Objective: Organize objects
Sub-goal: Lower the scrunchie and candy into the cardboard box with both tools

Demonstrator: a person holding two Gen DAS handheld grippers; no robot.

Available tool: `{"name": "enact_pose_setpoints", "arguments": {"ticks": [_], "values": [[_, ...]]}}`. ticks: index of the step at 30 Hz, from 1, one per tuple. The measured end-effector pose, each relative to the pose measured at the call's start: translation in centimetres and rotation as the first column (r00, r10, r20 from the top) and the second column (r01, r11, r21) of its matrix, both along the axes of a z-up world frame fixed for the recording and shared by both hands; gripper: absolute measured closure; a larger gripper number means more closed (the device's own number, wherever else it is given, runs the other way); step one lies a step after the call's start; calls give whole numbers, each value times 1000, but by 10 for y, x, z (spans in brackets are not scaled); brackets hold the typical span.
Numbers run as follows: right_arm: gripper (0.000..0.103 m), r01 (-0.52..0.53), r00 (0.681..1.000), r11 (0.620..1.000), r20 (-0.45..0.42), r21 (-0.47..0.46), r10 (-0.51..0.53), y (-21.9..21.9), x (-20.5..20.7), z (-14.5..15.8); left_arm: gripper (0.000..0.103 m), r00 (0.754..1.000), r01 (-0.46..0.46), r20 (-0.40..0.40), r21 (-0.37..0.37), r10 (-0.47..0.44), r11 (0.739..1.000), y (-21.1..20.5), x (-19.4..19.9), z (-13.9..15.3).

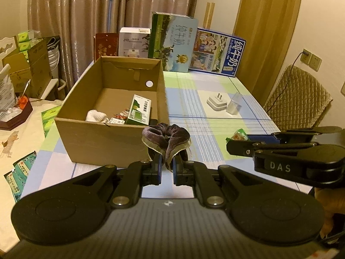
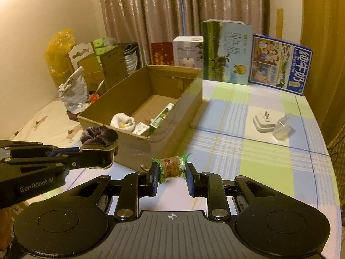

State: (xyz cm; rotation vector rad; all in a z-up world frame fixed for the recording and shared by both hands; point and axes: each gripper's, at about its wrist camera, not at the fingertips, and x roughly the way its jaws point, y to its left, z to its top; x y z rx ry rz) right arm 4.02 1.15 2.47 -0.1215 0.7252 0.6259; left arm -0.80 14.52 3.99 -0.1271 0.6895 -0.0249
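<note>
My left gripper is shut on a dark purple velvet scrunchie, held above the table just in front of the open cardboard box. The scrunchie also shows in the right wrist view. My right gripper is shut on a small wrapped snack with green ends, held right of the box's near corner. That snack shows in the left wrist view at the right gripper's tip. The box holds a white sock, a green-and-white carton and small packets.
A white plug adapter and a clear plastic case lie on the checked tablecloth at right. Tall milk cartons stand along the back edge. Green sachets lie at the left. A quilted chair stands at right.
</note>
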Motion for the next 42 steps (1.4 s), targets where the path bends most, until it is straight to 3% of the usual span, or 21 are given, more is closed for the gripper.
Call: {"name": "enact_pose_setpoints", "arguments": {"ticks": [9,18,30,42], "values": [[80,-47,999,998,28,30,46,36,25,17,97,999,-48,27,35,47,998,36,15,13],[80,-63,998,997,-11,47,64,66,66,14,97,998,-56,32,72,54,996,71,51,22],[80,-63,995,995,-72,74,68,90,107,6,97,999,-39,-2,92,40,995,104,104,14],[80,-48,994,994,-98,93,57,100,131,0,95,999,-1,-39,105,5,994,109,140,-4]]}}
